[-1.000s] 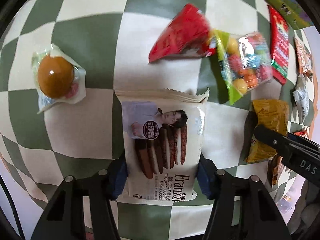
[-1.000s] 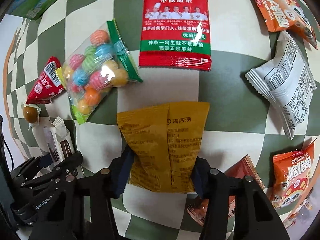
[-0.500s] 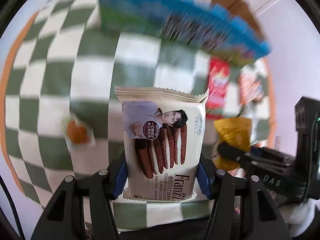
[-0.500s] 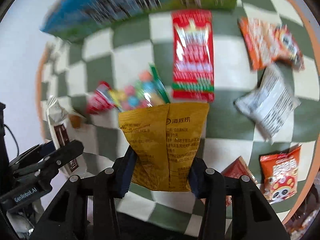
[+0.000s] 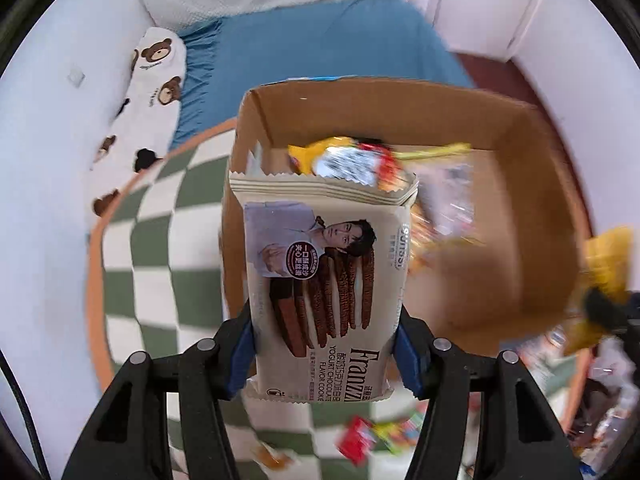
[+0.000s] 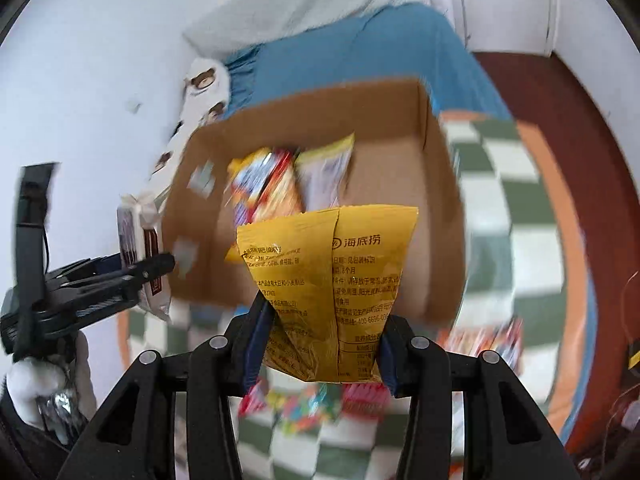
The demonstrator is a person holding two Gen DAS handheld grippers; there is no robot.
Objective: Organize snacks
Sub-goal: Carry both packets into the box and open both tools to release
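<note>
Both packs lifted off the checkered cloth (image 5: 132, 264). Left gripper (image 5: 325, 350) clamps the flat, glossy cream cookie pack (image 5: 324, 280); right gripper (image 6: 320, 346) pinches the crinkled yellow foil pouch (image 6: 324, 280). Beyond: open brown cardboard box (image 5: 520, 184), blurred shiny wrappers inside.

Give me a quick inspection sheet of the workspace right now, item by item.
Surface: green-and-white checked cloth with an orange edge.
Job's things: cardboard box, open, some snack packs already inside; cookie pack; yellow pouch.
Clutter: loose snacks on the cloth, blurred.
Grippers: left gripper shut on the cookie pack; right gripper shut on the yellow pouch; both beside the box.
Cables: thin black cable at the left edge.
Surroundings: blue sheet, bear-print fabric, white wall.
</note>
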